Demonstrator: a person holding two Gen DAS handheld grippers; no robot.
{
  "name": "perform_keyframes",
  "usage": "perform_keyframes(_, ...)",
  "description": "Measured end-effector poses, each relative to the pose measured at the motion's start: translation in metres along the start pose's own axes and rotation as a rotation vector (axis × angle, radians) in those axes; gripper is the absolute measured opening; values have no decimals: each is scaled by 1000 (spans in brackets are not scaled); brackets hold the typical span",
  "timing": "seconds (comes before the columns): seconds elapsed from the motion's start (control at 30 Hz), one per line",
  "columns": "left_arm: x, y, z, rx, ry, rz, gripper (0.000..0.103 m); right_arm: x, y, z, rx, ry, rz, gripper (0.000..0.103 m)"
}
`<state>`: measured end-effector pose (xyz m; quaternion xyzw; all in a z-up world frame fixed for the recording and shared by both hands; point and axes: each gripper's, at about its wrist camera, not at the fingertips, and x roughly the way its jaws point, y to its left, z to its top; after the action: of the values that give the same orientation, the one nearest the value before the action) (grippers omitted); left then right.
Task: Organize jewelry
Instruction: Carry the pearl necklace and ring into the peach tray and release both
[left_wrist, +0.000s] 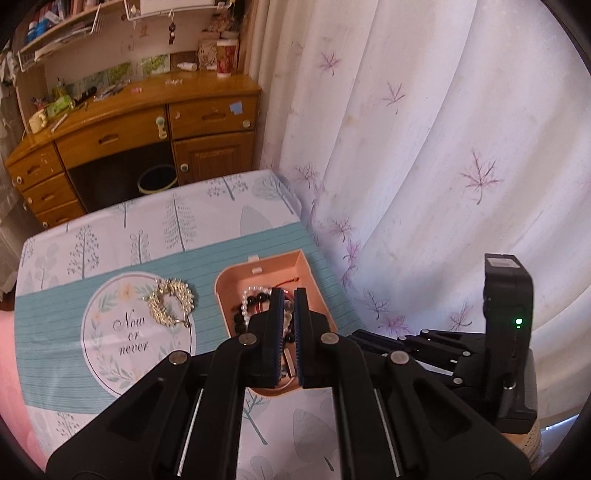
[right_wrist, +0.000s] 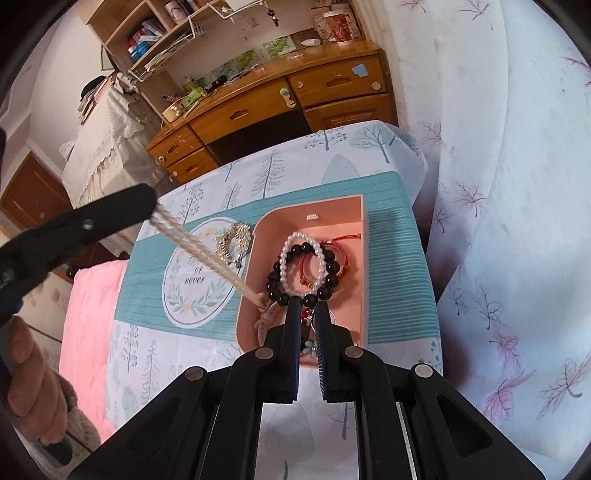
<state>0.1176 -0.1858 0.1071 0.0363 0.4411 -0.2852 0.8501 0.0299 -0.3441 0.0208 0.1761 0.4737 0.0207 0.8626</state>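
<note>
From the left wrist view, the left hand-held gripper (left_wrist: 289, 295) hangs over the pink jewelry tray (left_wrist: 312, 275) on the worktop (left_wrist: 110, 236). Its jaws stand nearly closed with only a narrow slit between them; something slim and pale seems caught in that slit, though I can't make out what. Black and white beads lie directly beneath its tips. The gold necklace (left_wrist: 170, 302) sits outside the tray, off to this gripper's left.

From the right wrist view, the right hand-held gripper (right_wrist: 307, 301) is slightly parted over the tray's near end, gripping nothing, its tips just short of the black bead bracelet (right_wrist: 301, 271) and the pearl bracelet (right_wrist: 301, 254). The left gripper, up to the left, is clamped on a cream cord (right_wrist: 207, 254) that runs down into the tray.
</note>
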Motion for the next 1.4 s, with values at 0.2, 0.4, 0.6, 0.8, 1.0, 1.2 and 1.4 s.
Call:
perform_keyframes(0.2, 12, 11, -12, -4, 32, 2, 3, 14, 10, -7, -15, 28, 11, 8)
perform_keyframes(0.4, 38, 17, -28, 4, 96, 19, 3, 40, 10, -11, -8, 75, -9, 8)
perform_keyframes(0.6, 64, 20, -47, 46, 137, 84, 4, 65, 4, -12, 24, 114, -38, 8)
perform_keyframes(0.8, 74, 28, -60, 45, 179, 78, 5, 75, 1, -10, 47, 124, -35, 11)
perform_keyframes(1.0, 76, 38, -68, 22, 203, 74, 26, 76, 7, -8, 46, 120, -36, 18)
perform_keyframes(1.2, 63, 54, -72, -8, 165, 87, 51, 76, 13, -7, 38, 123, -39, 18)
perform_keyframes(1.4, 43, 78, -74, -44, 149, 108, 51, 71, 27, -7, 12, 123, -39, 18)
